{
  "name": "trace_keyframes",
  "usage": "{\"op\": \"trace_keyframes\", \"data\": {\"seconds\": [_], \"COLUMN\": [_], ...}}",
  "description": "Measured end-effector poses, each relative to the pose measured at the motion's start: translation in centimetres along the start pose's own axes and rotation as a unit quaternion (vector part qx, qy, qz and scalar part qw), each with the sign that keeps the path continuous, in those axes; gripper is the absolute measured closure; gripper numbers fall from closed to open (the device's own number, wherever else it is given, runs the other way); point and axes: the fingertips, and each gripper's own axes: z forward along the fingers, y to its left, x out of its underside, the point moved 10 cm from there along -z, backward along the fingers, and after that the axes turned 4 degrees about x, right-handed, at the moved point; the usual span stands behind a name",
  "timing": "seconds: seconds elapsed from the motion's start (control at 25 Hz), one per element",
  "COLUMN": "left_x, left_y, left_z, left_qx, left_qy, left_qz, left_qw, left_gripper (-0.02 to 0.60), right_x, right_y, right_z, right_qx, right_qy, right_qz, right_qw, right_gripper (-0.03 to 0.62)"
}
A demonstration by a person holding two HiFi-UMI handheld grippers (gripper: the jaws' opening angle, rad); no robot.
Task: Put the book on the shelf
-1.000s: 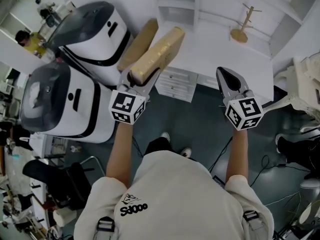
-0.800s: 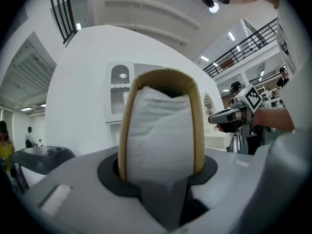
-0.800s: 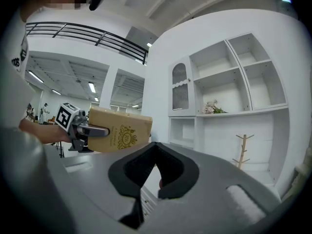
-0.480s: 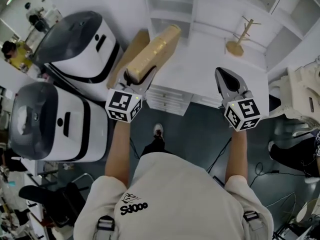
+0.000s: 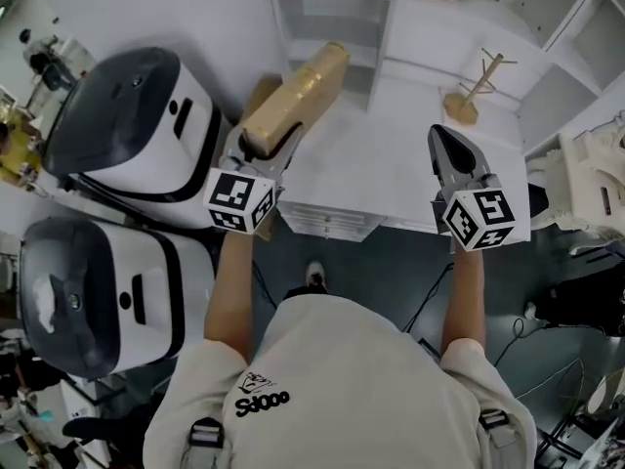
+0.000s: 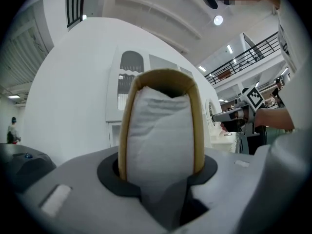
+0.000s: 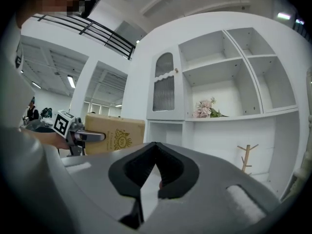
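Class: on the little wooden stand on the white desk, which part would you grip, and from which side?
Probably take the wooden stand by its bare post below the pegs, coming in level from the front: it stands upright, and its flat base sits too low to pinch.

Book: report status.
Left hand-held gripper shut on book, held aloft. Right hand-held gripper shut, empty. Book short of shelf, not yet in. Nothing seen between book and shelf.
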Motion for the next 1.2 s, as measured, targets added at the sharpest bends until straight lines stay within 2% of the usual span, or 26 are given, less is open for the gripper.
{"op": "trace_keyframes", "data": {"seconds": [0.28,0.64,0.96,1.04,1.2], "left_x": [2.1,6.3,10.2,11.3,14.2], "left_y": [4.4,7.1,7.1,6.9,6.5], "left_z": [3.2,6.3,11.1,12.5,15.2], "left_qx": [0.026,0.053,0.055,0.054,0.059], "left_qy": [0.018,0.067,0.135,0.154,0.200], "left_qz": [-0.003,-0.016,0.031,0.046,0.050], "left_qw": [0.9995,0.9962,0.9888,0.9855,0.9767], "left_gripper": [0.346,0.345,0.345,0.345,0.345], "right_x": [0.8,3.7,6.8,7.5,8.5], "right_y": [0.9,1.5,-1.3,-2.7,-5.4], "right_z": [4.7,7.8,10.4,11.4,13.7], "right_qx": [-0.016,-0.027,-0.046,-0.049,-0.058], "right_qy": [0.025,0.079,0.108,0.111,0.116], "right_qz": [0.003,0.005,0.021,0.022,0.030], "right_qw": [1.000,0.996,0.993,0.992,0.991], "right_gripper": [0.592,0.592,0.592,0.592,0.592]}}
